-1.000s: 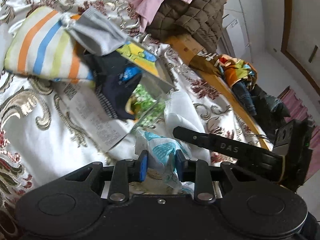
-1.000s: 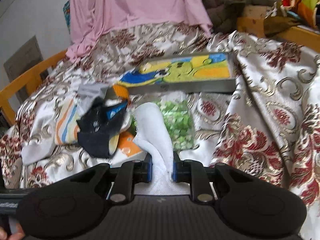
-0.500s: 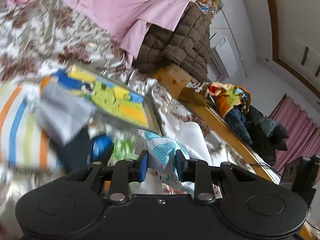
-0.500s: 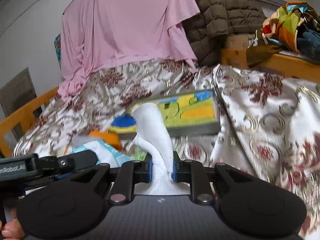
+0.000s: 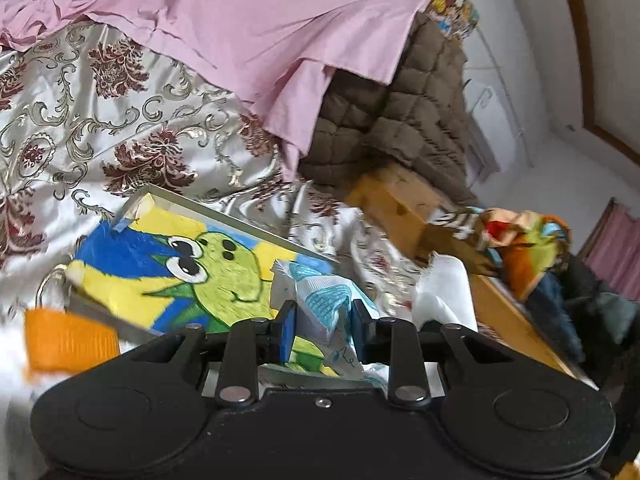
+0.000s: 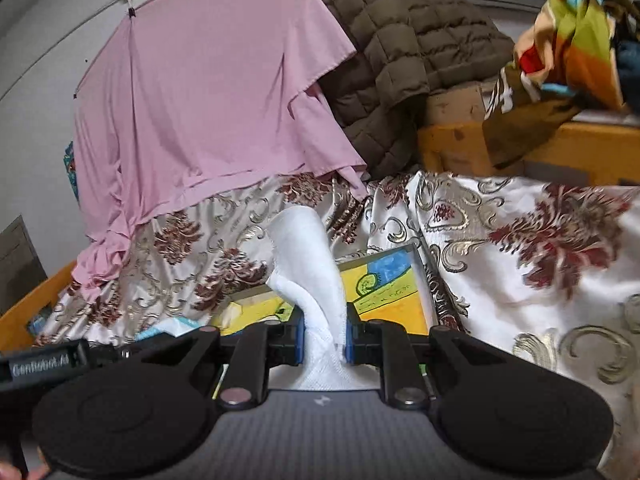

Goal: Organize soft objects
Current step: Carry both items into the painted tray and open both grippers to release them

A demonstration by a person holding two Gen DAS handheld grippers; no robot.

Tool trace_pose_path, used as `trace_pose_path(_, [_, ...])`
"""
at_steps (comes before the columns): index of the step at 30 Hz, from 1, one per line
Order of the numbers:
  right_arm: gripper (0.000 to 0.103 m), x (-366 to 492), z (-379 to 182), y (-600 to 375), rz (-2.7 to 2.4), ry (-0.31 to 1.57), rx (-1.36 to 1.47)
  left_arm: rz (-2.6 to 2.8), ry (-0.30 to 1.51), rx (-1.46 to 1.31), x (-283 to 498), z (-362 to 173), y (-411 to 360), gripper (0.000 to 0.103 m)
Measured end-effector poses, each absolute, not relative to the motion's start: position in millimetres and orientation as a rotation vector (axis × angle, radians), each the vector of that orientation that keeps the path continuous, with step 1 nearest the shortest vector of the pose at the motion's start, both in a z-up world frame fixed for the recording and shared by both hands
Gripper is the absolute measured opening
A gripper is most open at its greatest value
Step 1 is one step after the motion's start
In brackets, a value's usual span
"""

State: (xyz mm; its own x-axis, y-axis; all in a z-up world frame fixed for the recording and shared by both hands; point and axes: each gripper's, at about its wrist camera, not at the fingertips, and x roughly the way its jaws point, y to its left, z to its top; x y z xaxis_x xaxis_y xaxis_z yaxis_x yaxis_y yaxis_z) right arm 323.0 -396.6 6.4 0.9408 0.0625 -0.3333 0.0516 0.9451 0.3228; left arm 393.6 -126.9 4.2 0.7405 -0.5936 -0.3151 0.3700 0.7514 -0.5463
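White cloth (image 6: 310, 280) is clamped in the right gripper (image 6: 323, 340), a blue-patterned cloth (image 5: 320, 300) in the left gripper (image 5: 323, 332); both are lifted, neither yet placed.

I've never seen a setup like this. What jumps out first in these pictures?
Probably the big pink sheet draped at the back over the floral satin bedspread. Below it lies the framed cartoon frog picture, bright yellow and blue. Up front, the left gripper pinches a blue-and-white patterned cloth, and the right gripper a white towel.

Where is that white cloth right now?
In the right wrist view the white cloth is pinched in the right gripper, held up in front of the frog picture box.
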Motion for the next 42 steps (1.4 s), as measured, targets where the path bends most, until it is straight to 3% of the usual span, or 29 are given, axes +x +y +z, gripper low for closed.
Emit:
trace_pose_path(18, [0.021, 407.6, -64.8, -426.4, 0.019, 0.419, 0.449, -0.474, 0.705, -0.469, 495.0, -55.4, -158.3, 0.031])
trace_pose_path(22, [0.026, 411.5, -67.2, -421.7, 0.015, 0.448, 0.435, -0.45, 0.756, -0.453, 501.6, -61.3, -163.7, 0.031])
trace_pose_path(25, [0.034, 412.0, -67.3, -419.0, 0.014, 0.457, 0.428, -0.436, 0.77, -0.435, 502.9, -62.2, -167.0, 0.032])
trace_pose_path(27, [0.048, 412.3, -66.2, -419.3, 0.016, 0.458, 0.43, -0.426, 0.781, -0.417, 503.1, -62.5, -169.0, 0.035])
trace_pose_path(31, [0.056, 411.4, -62.3, -422.9, 0.012, 0.459, 0.44, -0.414, 0.785, -0.41, 502.3, -62.7, -168.5, 0.038])
trace_pose_path(36, [0.072, 404.2, -47.5, -424.6, 0.006, 0.449, 0.422, -0.396, 0.763, -0.4, 495.7, -56.6, -166.1, 0.061])
trace_pose_path(42, [0.085, 383.5, -19.0, -417.0, 0.008, 0.432, 0.376, -0.366, 0.696, -0.416, 475.5, -33.5, -154.8, 0.074])
